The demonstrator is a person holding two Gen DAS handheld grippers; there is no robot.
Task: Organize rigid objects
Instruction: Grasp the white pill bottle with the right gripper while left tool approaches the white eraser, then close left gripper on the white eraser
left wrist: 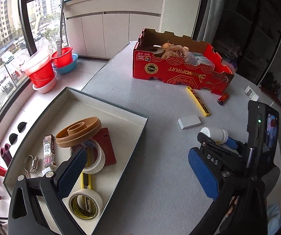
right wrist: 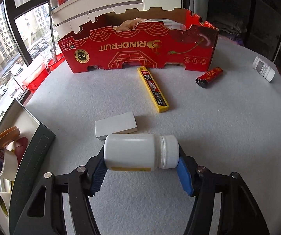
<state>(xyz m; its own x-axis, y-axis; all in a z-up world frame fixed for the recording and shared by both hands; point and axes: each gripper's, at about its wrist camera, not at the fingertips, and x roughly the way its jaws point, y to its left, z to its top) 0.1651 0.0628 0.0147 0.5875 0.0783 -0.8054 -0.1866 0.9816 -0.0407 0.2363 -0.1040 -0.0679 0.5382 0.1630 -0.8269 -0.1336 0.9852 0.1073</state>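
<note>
Right gripper (right wrist: 141,168): we see its two blue-padded fingers (right wrist: 98,178) closed on a white bottle (right wrist: 138,151), one pad at the base end, the other at the capped end.
Bottle: we see it lying sideways between the pads, cap to the right in the right wrist view, over the grey table (right wrist: 218,137); we cannot tell whether it touches the surface. The left wrist view shows it too (left wrist: 214,134), held at the tip of the right gripper (left wrist: 218,143).
Left gripper (left wrist: 138,168): we find its fingers spread wide with nothing between them; one pad (left wrist: 72,173) hangs over the tray (left wrist: 119,105), the other (left wrist: 202,173) over the bare table (left wrist: 150,101).
Tray: we see a grey-walled, white-lined box at the table's left edge, holding a tan spool (left wrist: 78,132), two tape rolls (left wrist: 85,203), a dark red case (left wrist: 106,146), a small printed box (left wrist: 49,150), hose clamps (left wrist: 31,163) and a yellow knife (left wrist: 86,186) partly under the tape.
White block (right wrist: 116,126): we see it flat on the table just beyond the bottle, near it but apart.
Yellow blade case (right wrist: 153,89): it lies flat between the block and the red carton (right wrist: 140,47), one end near the carton's front.
Lighter (right wrist: 209,77): we see a red one lying right of the blade case, near the carton's right corner.
Second bottle (right wrist: 262,68): a white one lies on its side at the far right, well apart from the rest.
Carton: it stands at the back of the table with assorted items inside, which we cannot make out clearly.
</note>
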